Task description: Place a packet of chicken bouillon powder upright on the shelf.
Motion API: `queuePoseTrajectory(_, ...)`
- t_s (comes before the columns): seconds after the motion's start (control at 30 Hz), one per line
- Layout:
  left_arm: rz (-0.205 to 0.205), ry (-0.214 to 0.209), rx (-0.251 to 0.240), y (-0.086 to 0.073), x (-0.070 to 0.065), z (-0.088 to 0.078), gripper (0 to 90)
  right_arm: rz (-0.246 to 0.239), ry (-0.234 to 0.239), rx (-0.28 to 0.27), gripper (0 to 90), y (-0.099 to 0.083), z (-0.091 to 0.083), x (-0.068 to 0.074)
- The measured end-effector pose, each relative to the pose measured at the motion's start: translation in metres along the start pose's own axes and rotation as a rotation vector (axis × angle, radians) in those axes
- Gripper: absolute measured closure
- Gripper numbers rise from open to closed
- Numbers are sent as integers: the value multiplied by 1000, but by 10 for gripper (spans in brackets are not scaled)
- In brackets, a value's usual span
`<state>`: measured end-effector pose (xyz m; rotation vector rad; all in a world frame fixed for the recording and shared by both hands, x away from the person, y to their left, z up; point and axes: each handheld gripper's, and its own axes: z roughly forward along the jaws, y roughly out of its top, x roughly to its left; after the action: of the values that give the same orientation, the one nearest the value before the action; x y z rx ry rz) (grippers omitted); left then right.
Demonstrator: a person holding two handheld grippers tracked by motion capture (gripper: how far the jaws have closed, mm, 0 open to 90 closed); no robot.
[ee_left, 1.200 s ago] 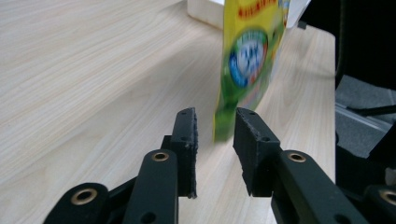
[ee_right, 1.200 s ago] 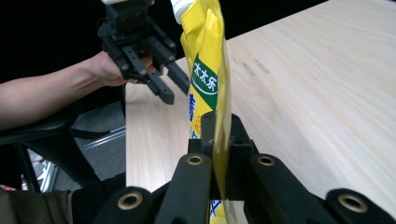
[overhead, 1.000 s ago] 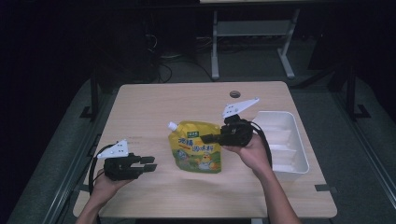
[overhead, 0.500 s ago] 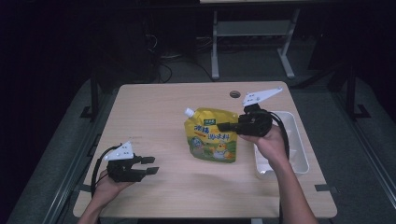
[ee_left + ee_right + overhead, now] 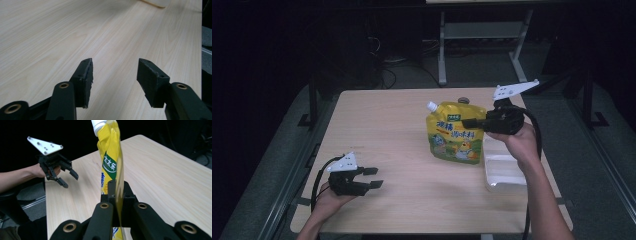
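While the left gripper (image 5: 373,177) has been opening empty, right gripper (image 5: 468,123) jaws pinch the pouch (image 5: 456,135).

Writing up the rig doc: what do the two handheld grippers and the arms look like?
Both the left gripper and right gripper are matte black with two flat-padded jaws, brass-coloured pivot bushings, a pale grey three-cornered plate with small holes on top, and a trailing black cable. Forearms are bare; no sleeves or gloves visible.
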<state>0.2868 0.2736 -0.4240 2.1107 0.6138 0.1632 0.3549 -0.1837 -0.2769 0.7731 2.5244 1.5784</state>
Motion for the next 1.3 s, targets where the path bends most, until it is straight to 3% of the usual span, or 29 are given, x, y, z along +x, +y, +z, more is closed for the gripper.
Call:
queuePoseTrajectory(0.5, 0, 22, 30, -3, 0, 3, 393, 24, -59, -9, 892, 0, -41, -26)
queuePoseTrajectory(0.93, -7, 22, 25, -6, -4, 7, 378, 62, -112, -30, 891, -17, -70, -50)
queuePoseTrajectory(1.3, -29, 22, 11, -7, 0, 5, 375, 83, -174, -21, 891, -33, -89, -67)
